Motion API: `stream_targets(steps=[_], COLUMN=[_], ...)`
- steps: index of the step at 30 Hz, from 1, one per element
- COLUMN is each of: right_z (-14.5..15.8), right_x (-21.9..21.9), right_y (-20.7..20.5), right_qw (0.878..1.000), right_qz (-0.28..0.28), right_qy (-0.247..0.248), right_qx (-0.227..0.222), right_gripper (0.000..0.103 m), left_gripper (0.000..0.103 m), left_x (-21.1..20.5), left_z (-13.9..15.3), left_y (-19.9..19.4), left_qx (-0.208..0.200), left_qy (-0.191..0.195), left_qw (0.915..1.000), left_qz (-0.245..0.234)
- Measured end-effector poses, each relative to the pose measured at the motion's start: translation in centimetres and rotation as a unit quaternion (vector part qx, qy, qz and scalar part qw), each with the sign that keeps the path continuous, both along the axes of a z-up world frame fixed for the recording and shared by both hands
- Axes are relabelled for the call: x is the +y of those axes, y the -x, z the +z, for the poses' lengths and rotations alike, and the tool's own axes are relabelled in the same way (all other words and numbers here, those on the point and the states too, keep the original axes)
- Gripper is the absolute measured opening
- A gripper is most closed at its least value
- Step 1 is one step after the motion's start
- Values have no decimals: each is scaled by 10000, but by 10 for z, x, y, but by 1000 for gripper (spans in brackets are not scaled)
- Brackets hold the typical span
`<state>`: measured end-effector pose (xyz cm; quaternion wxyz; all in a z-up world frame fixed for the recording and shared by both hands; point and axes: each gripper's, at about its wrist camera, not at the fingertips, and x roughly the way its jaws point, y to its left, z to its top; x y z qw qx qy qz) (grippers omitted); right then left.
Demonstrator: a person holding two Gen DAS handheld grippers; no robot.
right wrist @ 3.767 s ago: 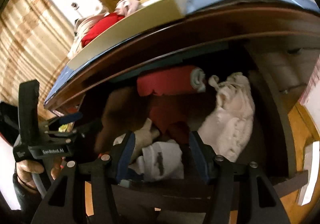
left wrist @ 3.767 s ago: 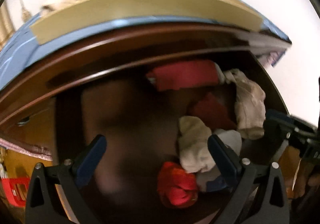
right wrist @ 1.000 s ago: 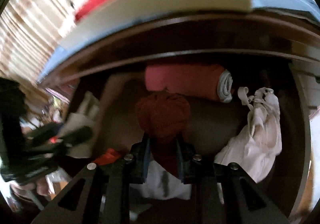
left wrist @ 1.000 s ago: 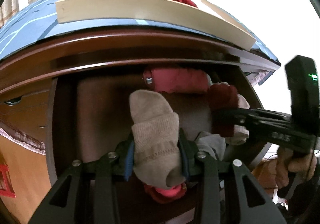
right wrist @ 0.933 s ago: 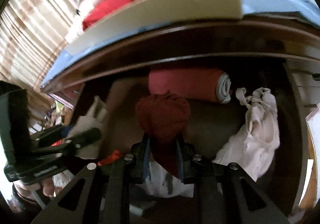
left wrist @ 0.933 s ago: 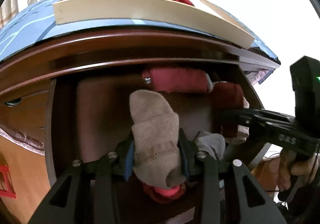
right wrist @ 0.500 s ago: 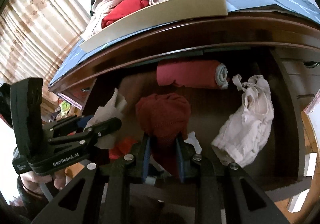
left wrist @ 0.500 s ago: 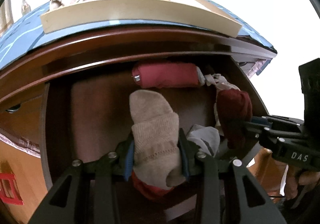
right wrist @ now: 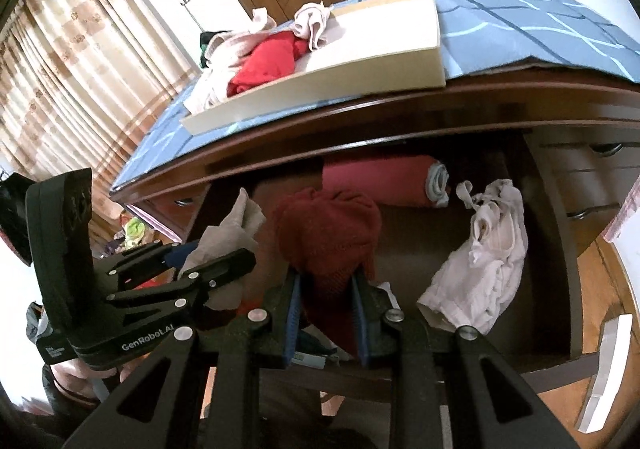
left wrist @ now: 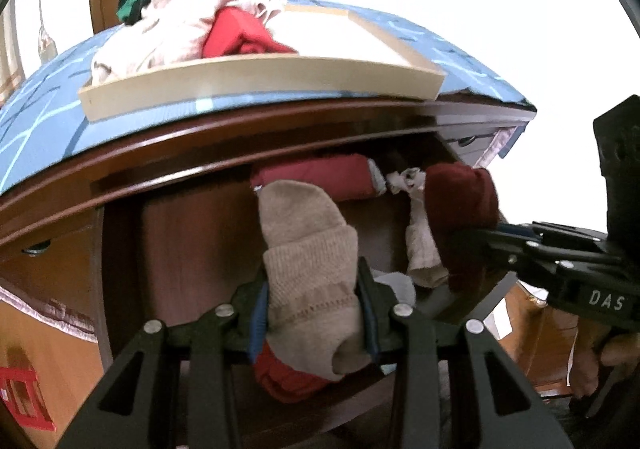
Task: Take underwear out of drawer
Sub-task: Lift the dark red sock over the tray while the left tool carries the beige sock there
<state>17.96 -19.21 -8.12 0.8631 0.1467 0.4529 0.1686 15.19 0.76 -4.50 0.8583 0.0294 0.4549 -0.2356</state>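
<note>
Left gripper [left wrist: 314,313] clamped a beige sock [left wrist: 310,269], right gripper [right wrist: 326,313] a dark red garment [right wrist: 330,241]; both best lifted clear of the drawer [right wrist: 560,249] toward the tray [right wrist: 320,89].

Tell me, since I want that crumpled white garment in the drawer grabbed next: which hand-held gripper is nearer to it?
Right. The right hand-held gripper is just beside the white garment; the left hand-held gripper is farther, beyond the right one.
</note>
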Motion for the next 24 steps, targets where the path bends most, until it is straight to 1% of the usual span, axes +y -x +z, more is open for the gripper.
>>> stream_targets(steps=[10, 13, 18, 24], right_z=[15, 21, 36, 61], right_x=[-5, -5, -4, -4], right_y=[-6, -10, -17, -25], right_qw=[9998, 9996, 9989, 9966], right_qz=[-97, -105, -88, -96], right_qy=[-73, -85, -122, -151], right_qx=[-169, -235, -442, -806], right_gripper=[25, 25, 25, 25], left_gripper=[37, 37, 37, 37], left_x=[-6, -5, -3, -6], left_z=[18, 26, 40, 62], left_y=[-11, -15, -21, -26], left_qx=[-241, -317, -508, -780], left_qy=[56, 136, 206, 302], left_qw=[9997, 9994, 9985, 9965], left_qz=[-21, 1, 38, 10])
